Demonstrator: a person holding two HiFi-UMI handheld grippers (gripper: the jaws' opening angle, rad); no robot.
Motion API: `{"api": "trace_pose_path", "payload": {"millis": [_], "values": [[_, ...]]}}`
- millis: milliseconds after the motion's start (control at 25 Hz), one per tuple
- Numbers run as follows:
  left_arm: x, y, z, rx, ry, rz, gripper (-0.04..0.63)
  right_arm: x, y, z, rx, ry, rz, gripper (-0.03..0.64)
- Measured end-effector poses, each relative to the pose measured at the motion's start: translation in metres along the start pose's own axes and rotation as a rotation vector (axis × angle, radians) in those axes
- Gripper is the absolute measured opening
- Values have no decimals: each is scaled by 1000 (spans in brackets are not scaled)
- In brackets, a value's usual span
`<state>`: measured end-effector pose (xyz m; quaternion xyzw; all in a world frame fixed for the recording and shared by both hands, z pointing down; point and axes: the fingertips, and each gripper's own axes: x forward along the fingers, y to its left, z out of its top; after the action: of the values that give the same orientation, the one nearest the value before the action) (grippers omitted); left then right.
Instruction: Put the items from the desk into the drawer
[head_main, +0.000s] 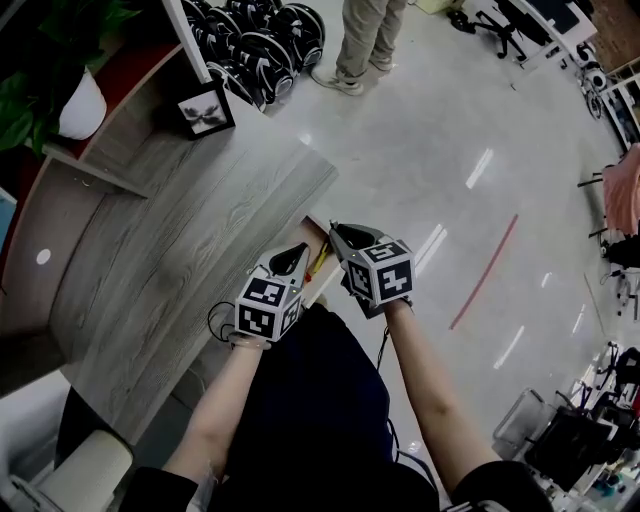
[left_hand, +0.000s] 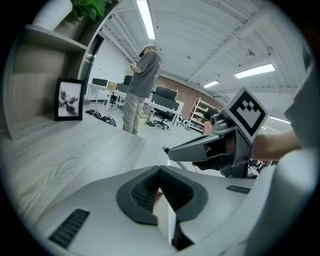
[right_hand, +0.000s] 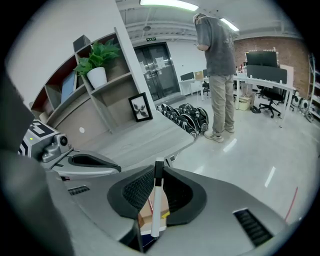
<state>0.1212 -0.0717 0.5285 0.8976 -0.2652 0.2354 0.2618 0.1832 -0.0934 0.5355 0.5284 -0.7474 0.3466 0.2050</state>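
**Right gripper carrying marker, poised over drawer at desk edge**

Right gripper (right_hand: 157, 172): jaws partly closed, pinching a slim white marker pen with a black band near its cap (right_hand: 155, 200). The pen lies along the jaws, cap end poking past the tips and tail back in the throat. Its long axis therefore follows the gripper's downward pitch.

Left gripper (left_hand: 160, 172): tips meet, nothing between them. A pale flat shape shows through the throat behind the pads; I cannot tell what it is.

Landmark is the grey wood-grain desk (head_main: 180, 230). Both grippers hang just off its near corner, side by side and close together, the left one nearer the desk edge.

Directly beneath them, tucked under that corner, is what looks like the open wooden drawer (head_main: 314, 226). Yellow and red items are visible inside, and the right gripper view shows brown, blue and yellow things straight below the pen.

A black-framed picture (head_main: 205, 110) stands at the desk's far end, well apart.

Judgement: the drawer lies below and slightly ahead of the loaded right gripper, so the drop is the right hand's. Released tail-first, the pen may stand on the clutter, so laying it flatter looks safer.
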Motion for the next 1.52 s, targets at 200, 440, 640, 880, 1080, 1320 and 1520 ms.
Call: {"api": "trace_pose_path", "payload": {"millis": [200, 440, 640, 880, 1080, 1320, 1520], "values": [[6, -4, -20, -22, 36, -1, 2, 9, 1, -19, 19, 35, 29, 54], [13, -3, -42, -54, 64, 8, 2, 26, 4, -34, 46, 62, 69, 54], [14, 1, -60, -90, 67, 36, 2, 44, 6, -48, 44, 104, 95, 54], [15, 11, -82, -127, 74, 73, 2, 66, 15, -57, 70, 99, 153, 54], [14, 18, -94, -169, 67, 104, 2, 85, 21, -64, 75, 108, 184, 54], [11, 22, -106, -192, 69, 114, 2, 100, 23, -67, 125, 111, 193, 54], [10, 21, -111, -212, 70, 116, 2, 108, 22, -70, 130, 117, 171, 57]]}}
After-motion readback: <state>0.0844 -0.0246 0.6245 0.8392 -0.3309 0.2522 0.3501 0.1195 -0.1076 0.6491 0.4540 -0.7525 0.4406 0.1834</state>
